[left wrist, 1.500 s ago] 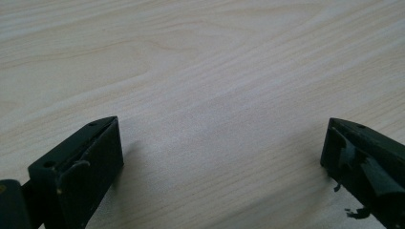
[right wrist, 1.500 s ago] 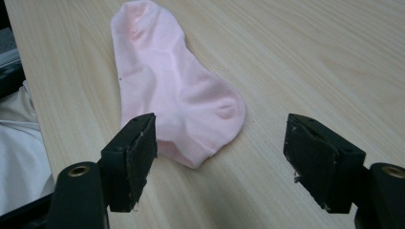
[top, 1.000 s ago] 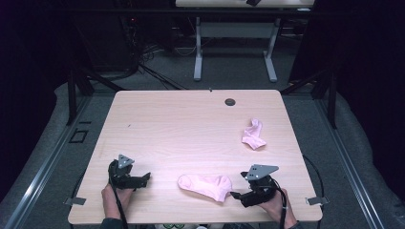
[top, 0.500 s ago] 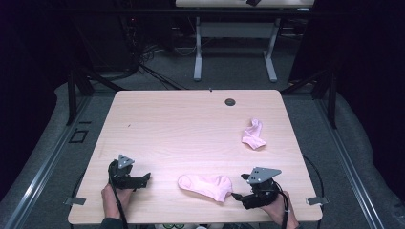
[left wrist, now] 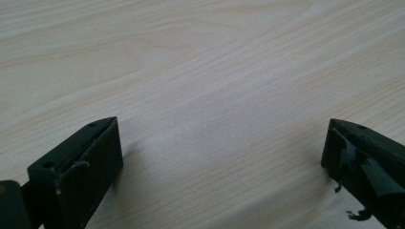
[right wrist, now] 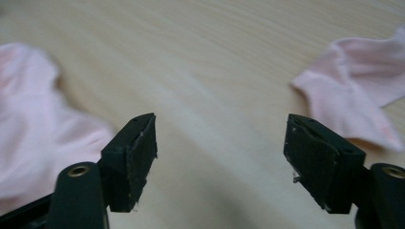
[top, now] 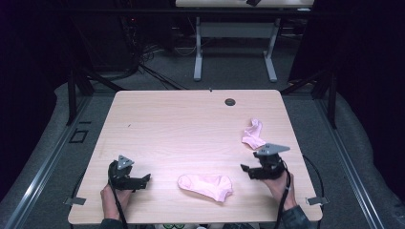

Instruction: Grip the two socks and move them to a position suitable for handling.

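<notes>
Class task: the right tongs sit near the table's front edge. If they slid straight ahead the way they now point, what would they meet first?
Probably bare table: the open right tongs point between the near sock and the far sock.

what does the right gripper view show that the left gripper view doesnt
Right gripper view: two pink socks, one sock at the left edge beside the left jaw, the other sock at the upper right, with the right gripper open over bare wood between them. Left gripper view: the left gripper open, with nothing but wood grain between its jaws and no sock. Both share the light wooden table and a pair of black jaws spread wide, holding nothing.
</notes>
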A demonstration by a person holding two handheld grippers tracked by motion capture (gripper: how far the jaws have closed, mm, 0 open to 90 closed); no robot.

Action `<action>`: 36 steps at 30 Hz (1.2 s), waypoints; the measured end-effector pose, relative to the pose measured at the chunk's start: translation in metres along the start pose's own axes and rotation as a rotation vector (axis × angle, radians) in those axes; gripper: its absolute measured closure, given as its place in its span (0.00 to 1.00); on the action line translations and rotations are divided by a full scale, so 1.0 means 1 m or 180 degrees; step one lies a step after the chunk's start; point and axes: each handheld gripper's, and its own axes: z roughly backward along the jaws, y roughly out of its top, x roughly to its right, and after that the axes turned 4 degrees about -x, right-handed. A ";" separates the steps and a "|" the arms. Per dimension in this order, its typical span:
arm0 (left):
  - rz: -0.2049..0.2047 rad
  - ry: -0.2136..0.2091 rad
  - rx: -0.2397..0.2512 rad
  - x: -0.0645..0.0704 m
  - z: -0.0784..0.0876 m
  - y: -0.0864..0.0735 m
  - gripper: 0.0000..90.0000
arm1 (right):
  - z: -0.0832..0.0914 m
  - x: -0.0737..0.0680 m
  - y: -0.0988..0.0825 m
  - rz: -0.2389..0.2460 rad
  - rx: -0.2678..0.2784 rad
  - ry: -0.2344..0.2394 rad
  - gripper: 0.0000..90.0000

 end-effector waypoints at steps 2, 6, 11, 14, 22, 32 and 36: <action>0.0001 -0.0003 -0.0001 0.000 0.000 0.000 0.00 | -0.012 0.021 0.009 -0.0204 -0.0035 -0.0053 0.21; 0.0002 -0.0003 -0.0003 0.000 0.000 0.000 0.00 | -0.035 0.053 0.027 -0.0382 -0.0214 -0.0119 0.17; 0.0004 -0.0001 -0.0001 0.000 0.000 0.000 0.00 | -0.058 0.080 0.049 -0.0492 -0.0277 -0.0232 0.21; 0.0003 0.0003 -0.0001 0.000 0.000 0.000 0.00 | -0.065 0.087 0.053 -0.0524 -0.0323 -0.0278 0.24; 0.0003 0.0002 0.0002 0.000 -0.001 0.000 0.00 | -0.095 0.104 0.055 -0.0680 -0.0522 -0.0277 0.47; 0.0003 0.0002 0.0003 0.000 -0.001 0.000 0.00 | -0.091 0.103 0.054 -0.0673 -0.0478 -0.0265 0.95; 0.0003 0.0002 0.0003 0.000 -0.001 0.000 0.00 | -0.071 0.083 0.063 -0.0523 -0.0296 -0.0059 0.95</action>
